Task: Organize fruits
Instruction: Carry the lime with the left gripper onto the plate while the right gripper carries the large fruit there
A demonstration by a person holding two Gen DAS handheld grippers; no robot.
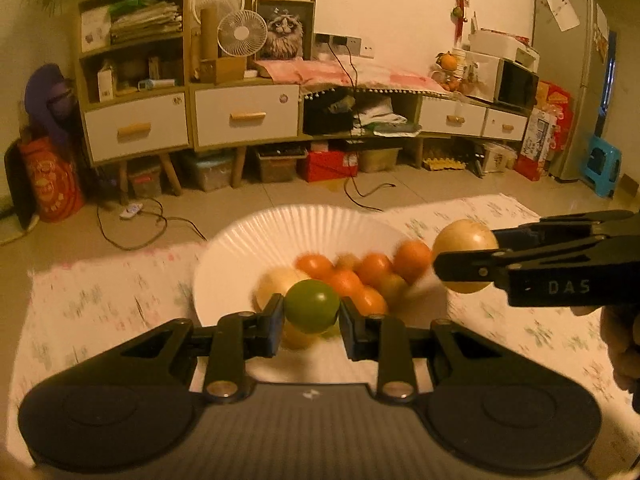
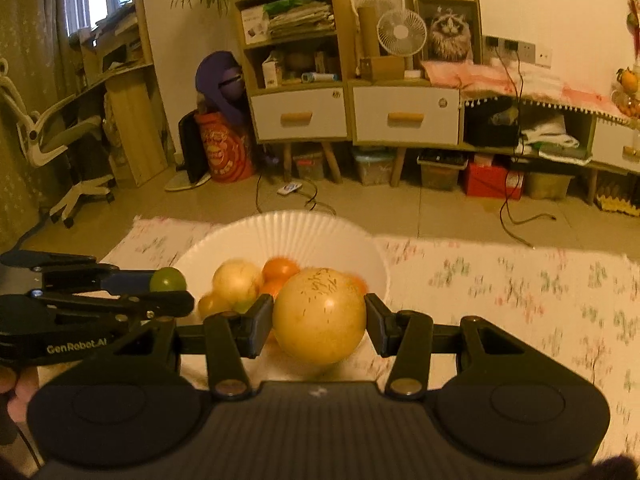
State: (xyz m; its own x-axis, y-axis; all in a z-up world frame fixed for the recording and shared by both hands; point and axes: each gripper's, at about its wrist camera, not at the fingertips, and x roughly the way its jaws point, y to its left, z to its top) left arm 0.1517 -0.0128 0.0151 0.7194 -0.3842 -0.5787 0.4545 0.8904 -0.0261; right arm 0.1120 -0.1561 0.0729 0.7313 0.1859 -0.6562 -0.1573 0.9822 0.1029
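Blurred in both views, the fruit (image 1: 352, 276) heaped in the white plate (image 1: 280, 232), single pieces hard to tell apart; smeared too, the flowered cloth (image 2: 520, 280) under it; partly hidden behind the green fruit (image 1: 311, 306), a yellowish piece below; cut off at the left wrist view's right edge, a hand (image 1: 624, 344) behind the right gripper (image 1: 464, 256).

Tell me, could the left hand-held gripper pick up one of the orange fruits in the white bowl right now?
Probably not yet. The left hand-held gripper is already shut on a green fruit, so nothing else fits between its pads. The orange fruits lie uncovered in the white bowl just beyond; it would need to release first.
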